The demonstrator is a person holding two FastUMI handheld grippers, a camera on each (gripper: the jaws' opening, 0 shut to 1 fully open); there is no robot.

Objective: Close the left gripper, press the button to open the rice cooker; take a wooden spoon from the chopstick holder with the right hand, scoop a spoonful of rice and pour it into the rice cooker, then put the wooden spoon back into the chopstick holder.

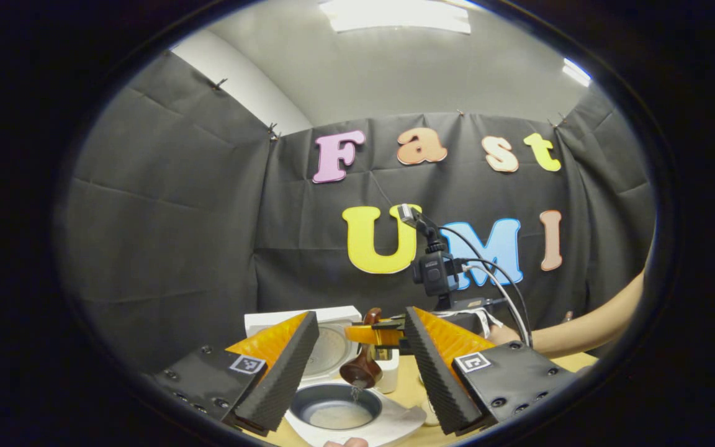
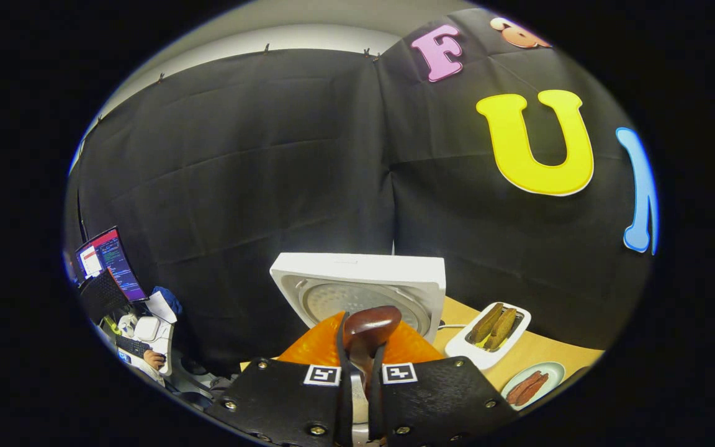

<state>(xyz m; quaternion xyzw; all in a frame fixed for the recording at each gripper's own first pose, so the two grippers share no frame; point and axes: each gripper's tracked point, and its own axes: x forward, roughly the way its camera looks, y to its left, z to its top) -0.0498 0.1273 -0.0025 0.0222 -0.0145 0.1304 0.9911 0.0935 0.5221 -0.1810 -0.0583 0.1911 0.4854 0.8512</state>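
In the left gripper view the left tongs (image 1: 360, 366) stand released, fingers well apart, framing the open rice cooker (image 1: 339, 410), whose white lid (image 1: 308, 318) stands raised behind the bowl. Further right, the right tongs (image 1: 375, 336) are clenched on the wooden spoon (image 1: 362, 367), tipped bowl-down over the pot with grains falling from it; in the right gripper view that handle (image 2: 367, 326) sits between the near-closed fingers. Judged light, stiff and smooth, the spoon is best gripped mid-handle, since polished wood may twist in the tongs during return to the holder
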